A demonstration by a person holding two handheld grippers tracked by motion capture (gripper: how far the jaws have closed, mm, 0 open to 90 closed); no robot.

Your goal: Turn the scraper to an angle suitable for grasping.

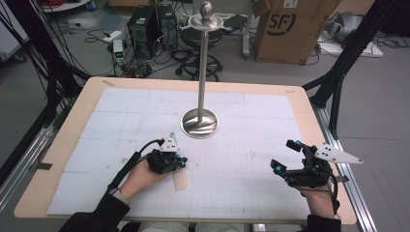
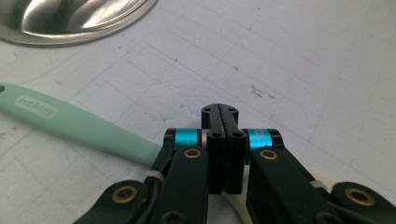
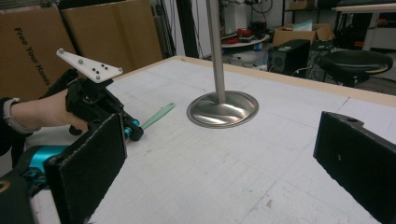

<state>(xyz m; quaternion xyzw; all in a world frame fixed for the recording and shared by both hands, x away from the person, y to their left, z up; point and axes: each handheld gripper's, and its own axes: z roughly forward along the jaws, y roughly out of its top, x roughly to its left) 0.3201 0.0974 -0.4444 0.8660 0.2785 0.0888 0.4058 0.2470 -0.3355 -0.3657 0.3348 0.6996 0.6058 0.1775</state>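
High view: the left gripper (image 1: 181, 162) sits low on the white gridded mat (image 1: 241, 125), just in front of the round base of the metal stand (image 1: 199, 122), with a pale cream blade (image 1: 180, 181) poking out beneath it toward the person. The mint-green handle (image 1: 173, 137) of this utensil sticks out the far side, pointing toward the stand's base. In the left gripper view the jaws are pressed flat together, nothing visibly pinched between the pads; the green handle (image 2: 79, 125) runs under the left linkage, and whether it is touched I cannot tell. Over on the other side, the right gripper (image 1: 286, 155) hovers well apart from the utensil, its jaws spread wide and empty, the stand (image 3: 222, 108) standing between them in its own view.
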